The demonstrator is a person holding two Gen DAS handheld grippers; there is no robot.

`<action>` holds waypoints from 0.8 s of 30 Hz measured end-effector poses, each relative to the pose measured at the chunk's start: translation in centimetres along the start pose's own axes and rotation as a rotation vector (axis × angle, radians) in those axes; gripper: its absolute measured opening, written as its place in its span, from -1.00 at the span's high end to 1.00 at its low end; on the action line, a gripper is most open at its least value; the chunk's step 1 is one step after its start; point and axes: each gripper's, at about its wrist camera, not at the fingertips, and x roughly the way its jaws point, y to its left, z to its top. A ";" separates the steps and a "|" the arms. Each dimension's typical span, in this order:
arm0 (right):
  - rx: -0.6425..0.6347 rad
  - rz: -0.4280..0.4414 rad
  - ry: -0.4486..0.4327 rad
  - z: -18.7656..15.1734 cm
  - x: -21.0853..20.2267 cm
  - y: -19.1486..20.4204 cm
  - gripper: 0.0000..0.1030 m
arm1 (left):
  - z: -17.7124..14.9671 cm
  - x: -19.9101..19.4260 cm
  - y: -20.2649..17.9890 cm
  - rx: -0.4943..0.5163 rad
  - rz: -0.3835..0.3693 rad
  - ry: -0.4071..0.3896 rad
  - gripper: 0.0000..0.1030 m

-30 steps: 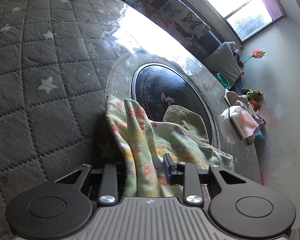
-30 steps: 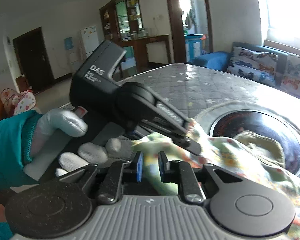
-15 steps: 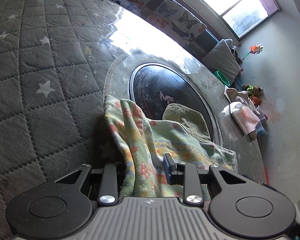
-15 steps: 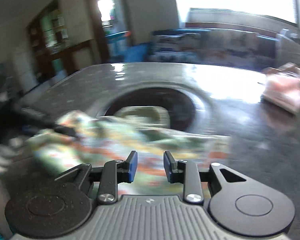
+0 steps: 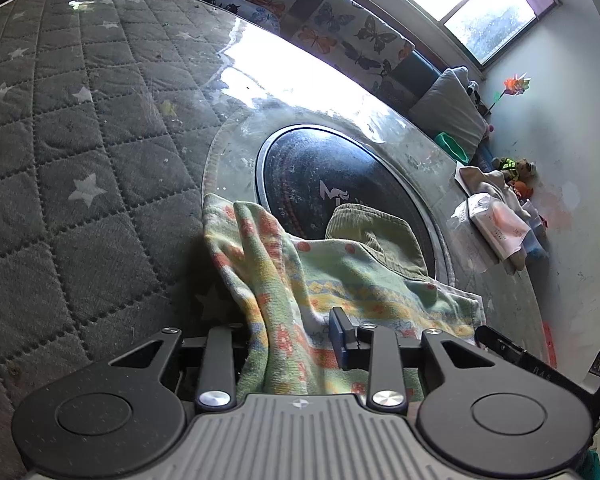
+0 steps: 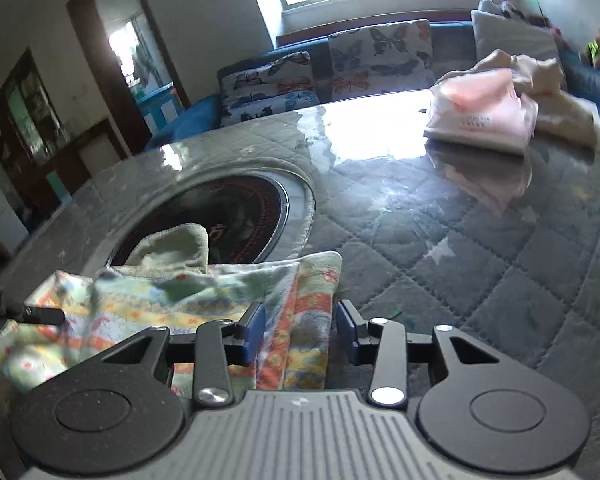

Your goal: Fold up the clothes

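Right now the flowered cloth [image 5: 340, 280] lies bunched on the quilted table cover [image 5: 60, 160], its far end draped over the rim of the round black plate [image 5: 332, 184] set into the table. A plain green garment [image 5: 372, 232] sits partly under it, resting on that dark plate.

Left tongs [image 5: 292, 344]: the jaws are opening slightly, with a thick fold of the flowered cloth running up between them. The blue pad on the right [image 5: 340, 340] stands beside the fold; the left pad is hidden behind the cloth, so I cannot tell whether the grip still presses.

Right tongs [image 6: 300, 332]: the jaws are opening, and the folded edge of the flowered cloth [image 6: 296, 308] sits between the two blue pads. The left pad [image 6: 254, 332] touches the cloth, while the right pad [image 6: 346, 332] stands just clear of it, so nothing is clamped. From this view the tip of the left tongs shows at the far left edge, over the other end of the cloth.

Well apart, near the far side of the table, a folded pink garment [image 6: 480, 120] lies against a beige one [image 6: 556, 92]. Butterfly cushions [image 6: 380, 52] line the sofa beyond
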 end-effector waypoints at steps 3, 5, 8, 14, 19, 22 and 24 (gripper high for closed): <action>0.015 0.033 0.001 0.0 0.1 0.0 0.25 | 0.0 0.0 -0.1 0.008 0.000 0.000 0.30; 0.017 0.061 0.005 -0.1 0.1 0.2 0.50 | 0.0 0.1 -0.2 0.010 -0.001 0.001 0.27; 0.037 0.074 0.002 -0.1 0.1 0.0 0.54 | 0.0 0.1 -0.3 0.017 0.001 0.002 0.27; 0.060 0.089 0.004 -0.2 0.3 -0.2 0.53 | 0.1 0.2 -0.4 0.024 0.005 -0.007 0.26; 0.026 0.086 0.004 -0.4 0.1 0.8 0.81 | -0.1 0.3 -1.2 0.055 0.044 -0.025 0.36; 0.015 0.084 -0.018 -0.3 -0.6 1.2 0.82 | -0.1 0.0 -1.7 0.078 0.057 -0.041 0.52; 0.005 0.084 -0.039 -0.2 -1.4 1.4 0.83 | 0.0 -0.2 -2.1 0.090 0.050 -0.049 0.59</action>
